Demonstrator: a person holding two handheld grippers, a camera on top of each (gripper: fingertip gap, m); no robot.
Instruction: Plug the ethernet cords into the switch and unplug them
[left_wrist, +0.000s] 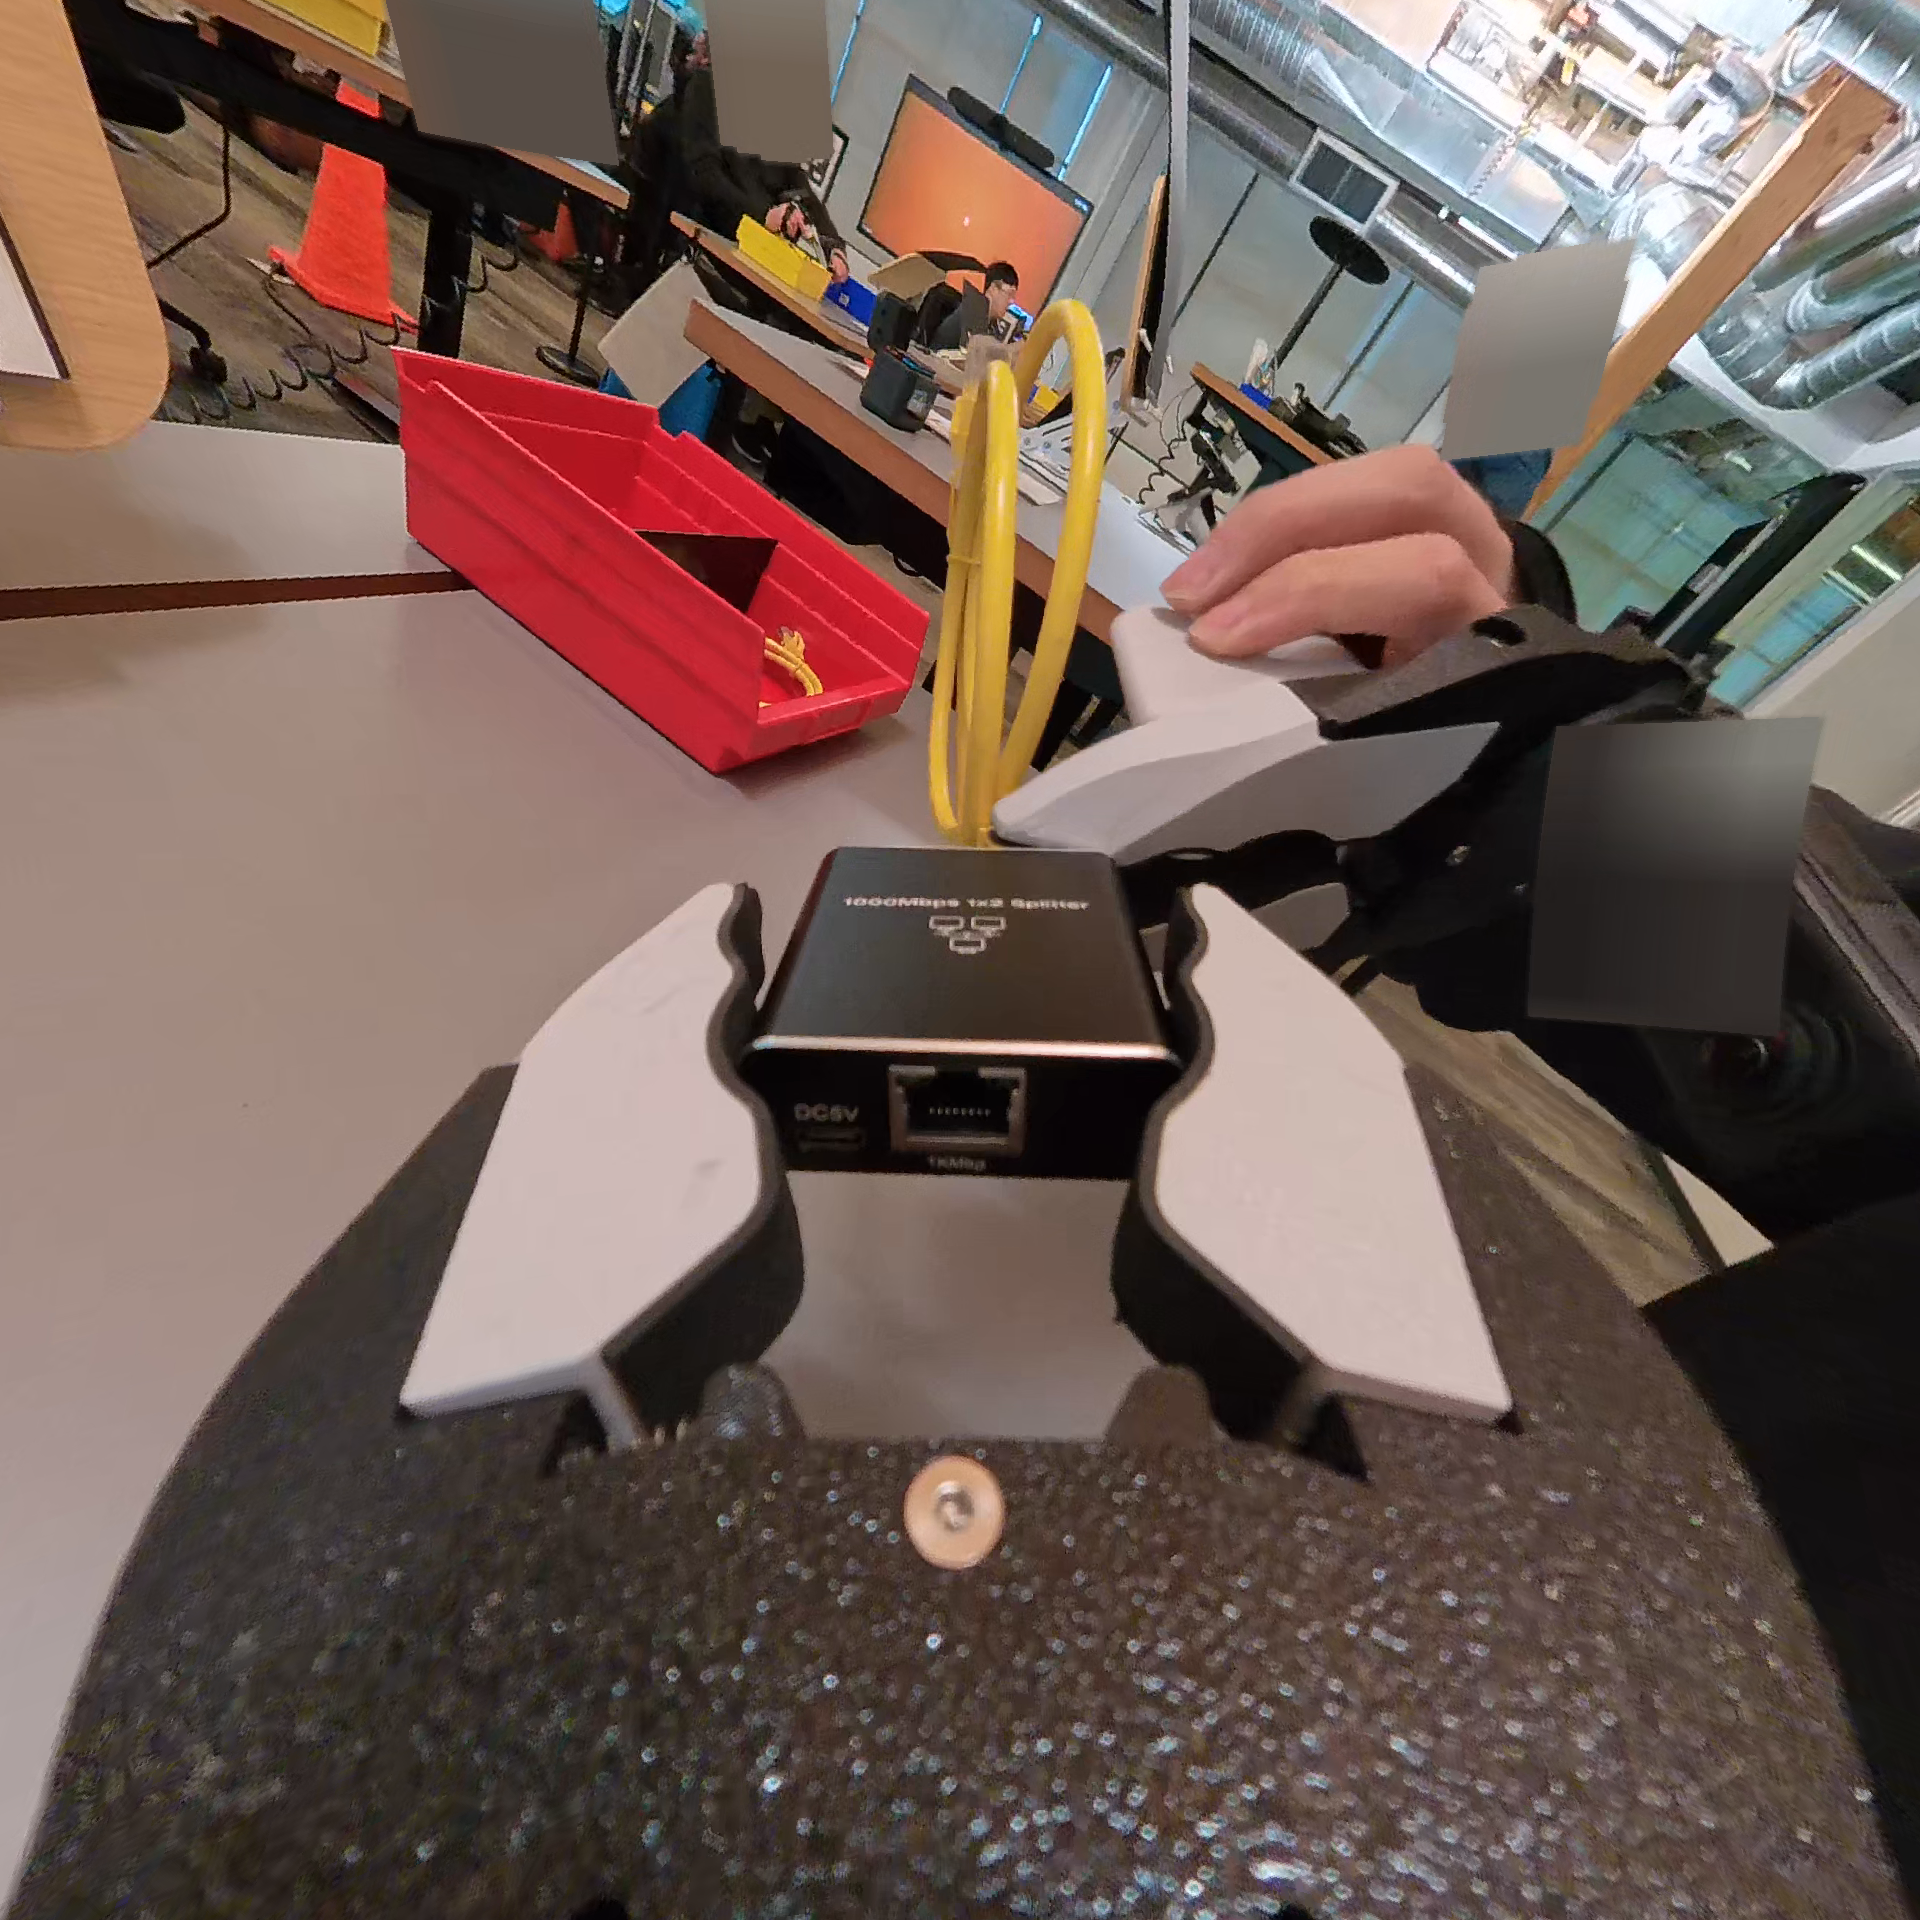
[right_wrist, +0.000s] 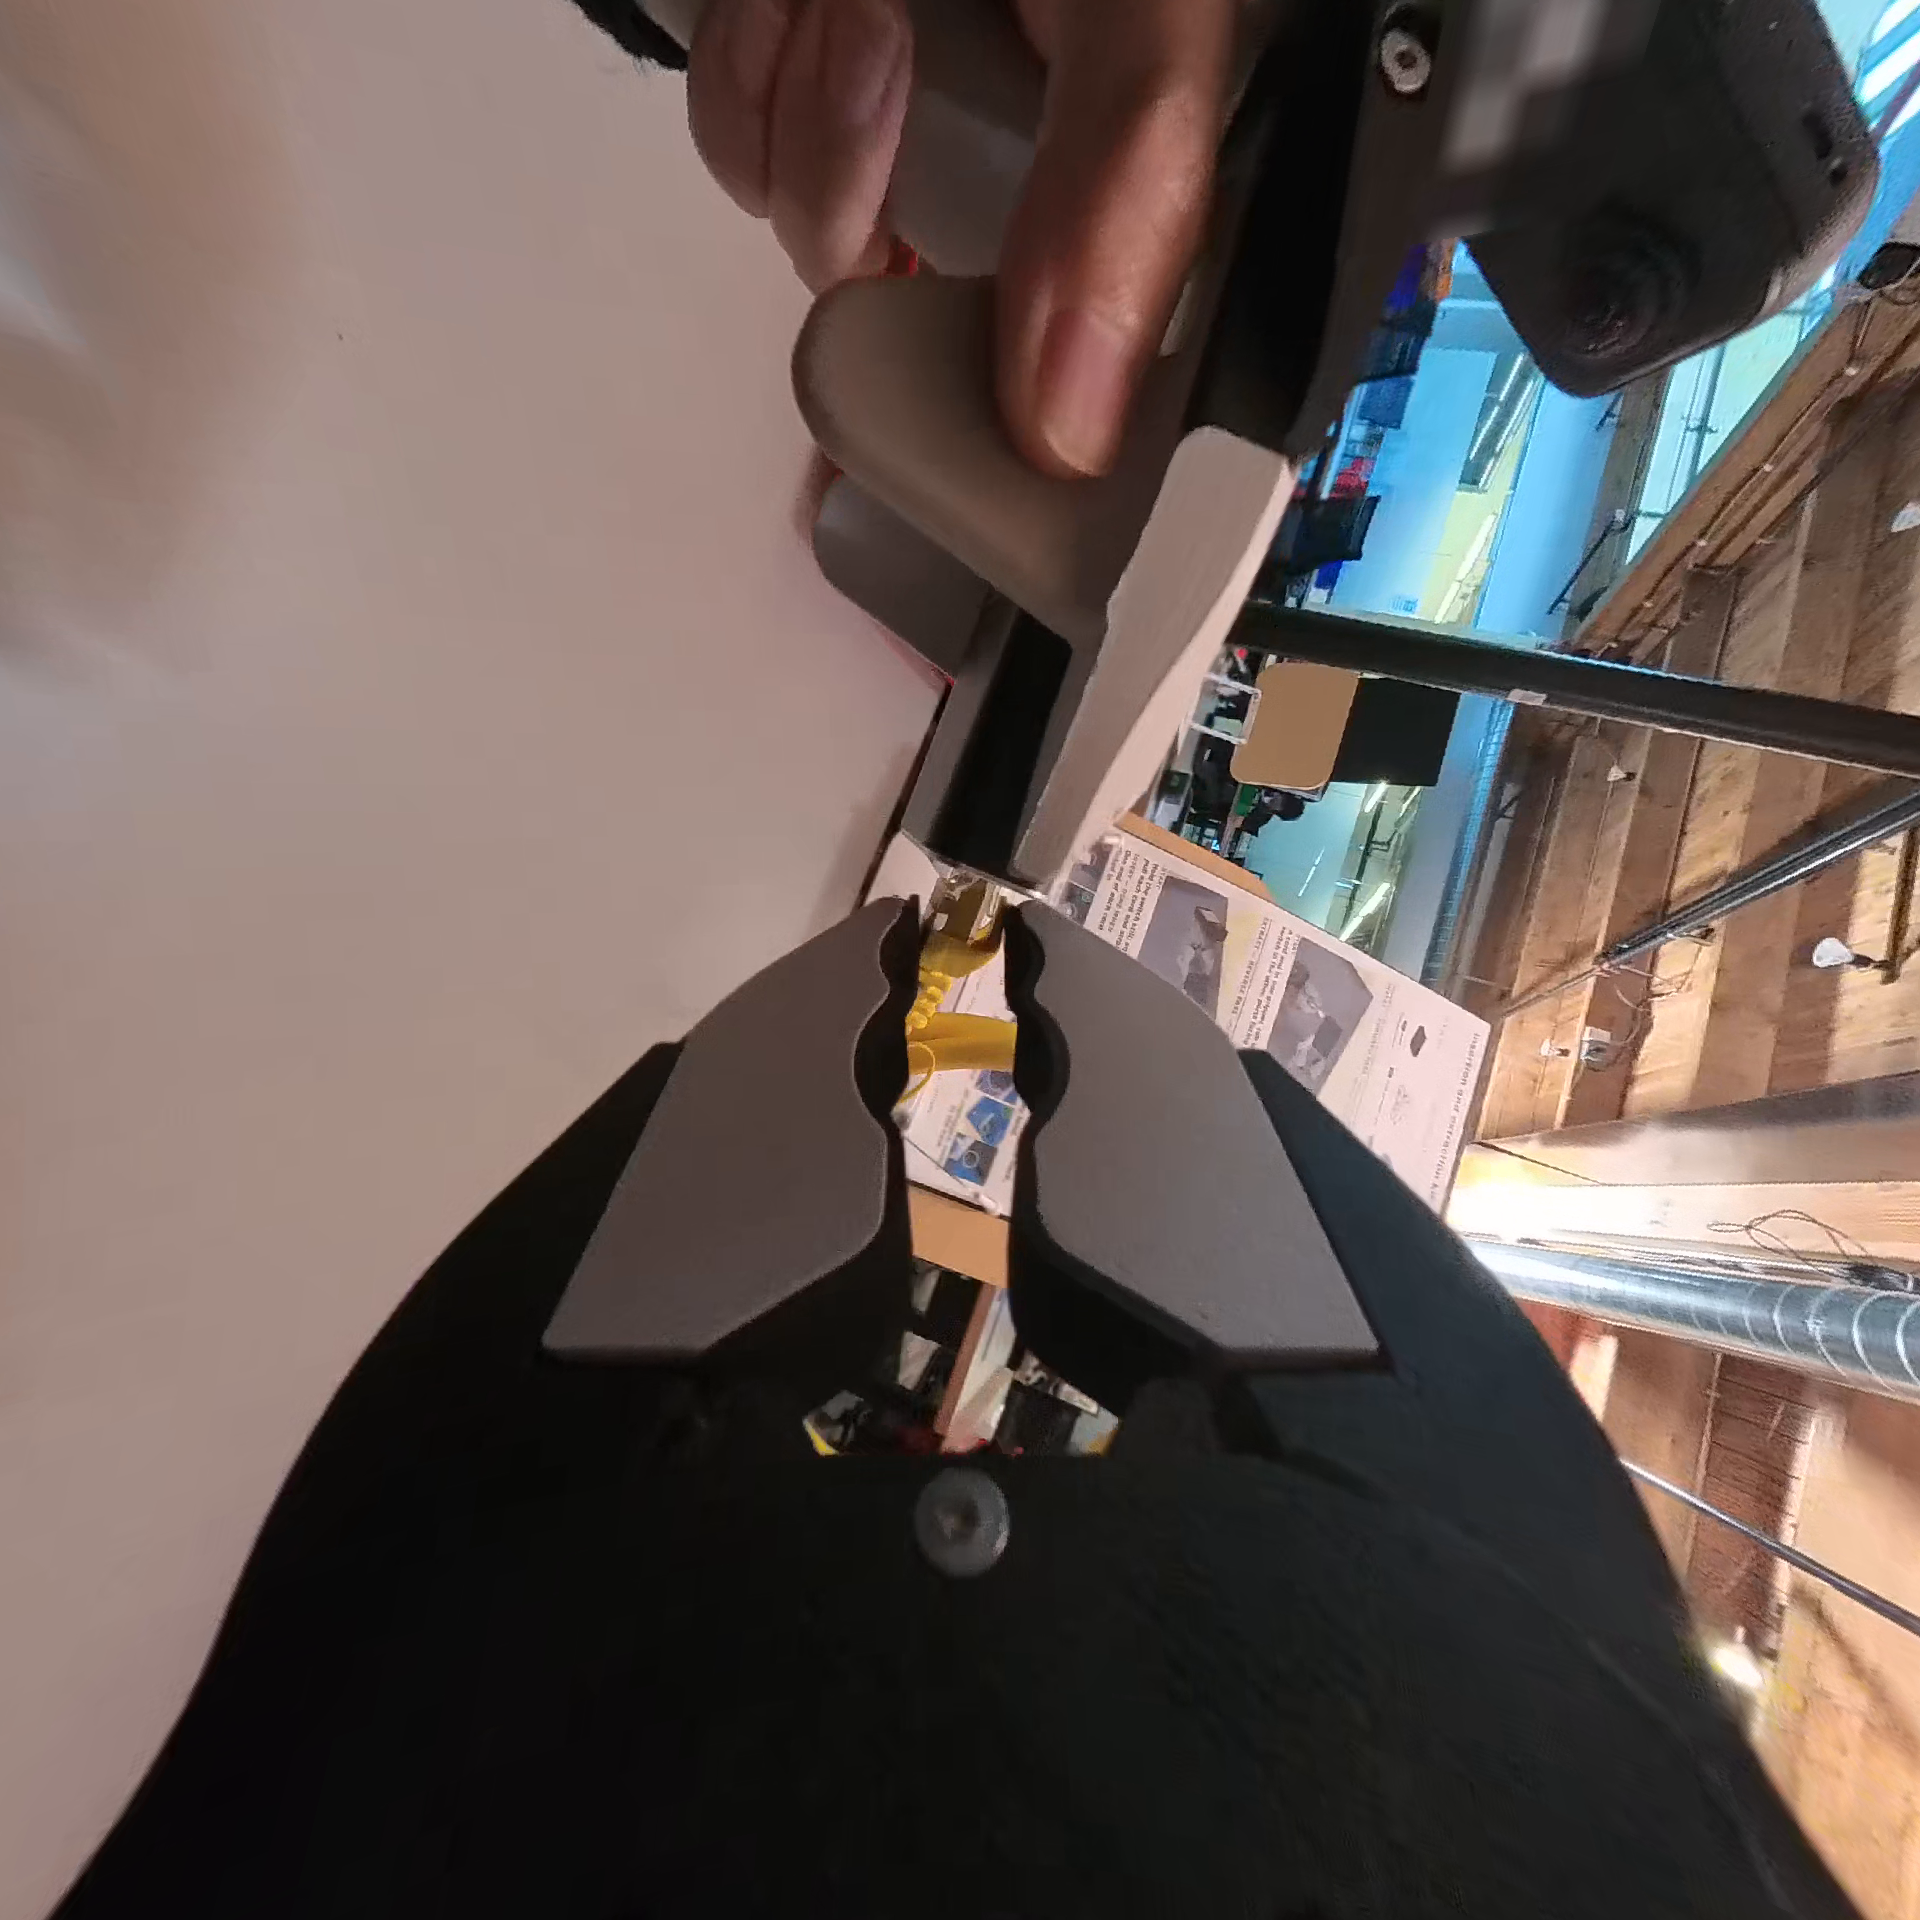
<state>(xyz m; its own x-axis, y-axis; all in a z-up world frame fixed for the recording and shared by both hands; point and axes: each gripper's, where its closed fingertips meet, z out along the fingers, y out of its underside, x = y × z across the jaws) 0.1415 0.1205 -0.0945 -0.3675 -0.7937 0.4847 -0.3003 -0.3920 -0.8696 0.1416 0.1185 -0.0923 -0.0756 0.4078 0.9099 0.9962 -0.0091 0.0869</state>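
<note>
Matt black switch (left_wrist: 961, 961), glossy red plastic bin (left_wrist: 644, 561)

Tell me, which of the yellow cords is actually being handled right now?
The looped yellow cord standing behind the black switch: the right gripper pinches its plug at the switch. The other yellow cord lies untouched in the red bin.
</note>
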